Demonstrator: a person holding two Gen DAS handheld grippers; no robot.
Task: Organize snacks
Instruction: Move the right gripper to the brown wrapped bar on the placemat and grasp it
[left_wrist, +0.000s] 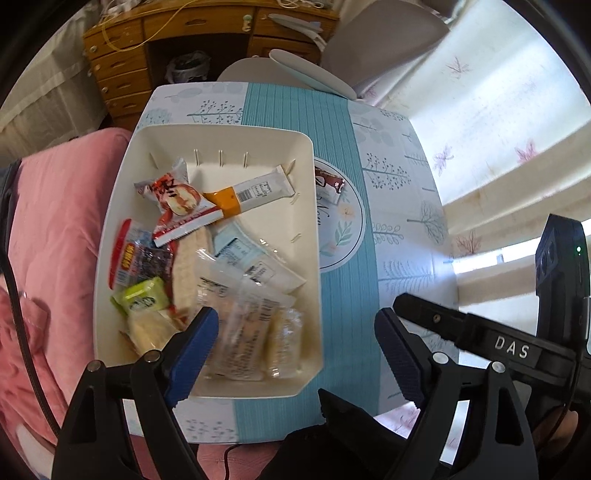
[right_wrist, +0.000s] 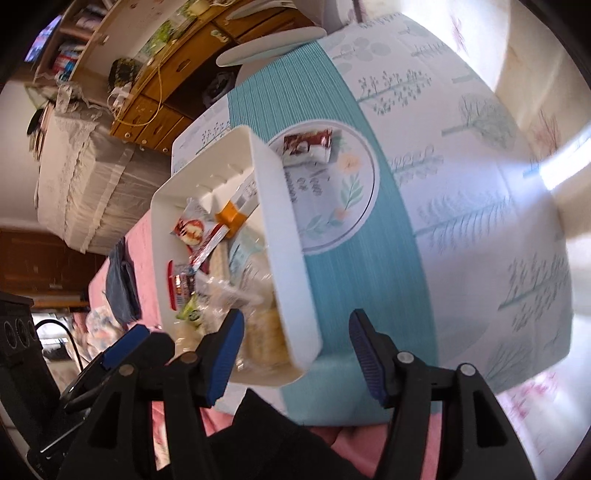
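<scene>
the small table (left_wrist: 399, 206) is being covered by a patterned cloth, and the white bin (left_wrist: 122, 221) is being kept on its left half, crowded with wrapped snacks. one brown snack packet (left_wrist: 328, 182) is being left outside, just beside the bin's far right wall. the left gripper (left_wrist: 297, 347) and right gripper (right_wrist: 295, 354) are both being held spread and empty. the packet is likely being risked: it could be pushed off the far edge by a glancing approach.

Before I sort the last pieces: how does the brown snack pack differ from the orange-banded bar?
The brown pack lies outside the bin, on the table's round floral print; the orange-banded bar lies inside the bin. The brown pack is short and dark; the bar is long and mostly white. The brown pack lies alone; the bar overlaps a red-and-white packet. Both are sealed wrappers, untouched by either gripper.
</scene>
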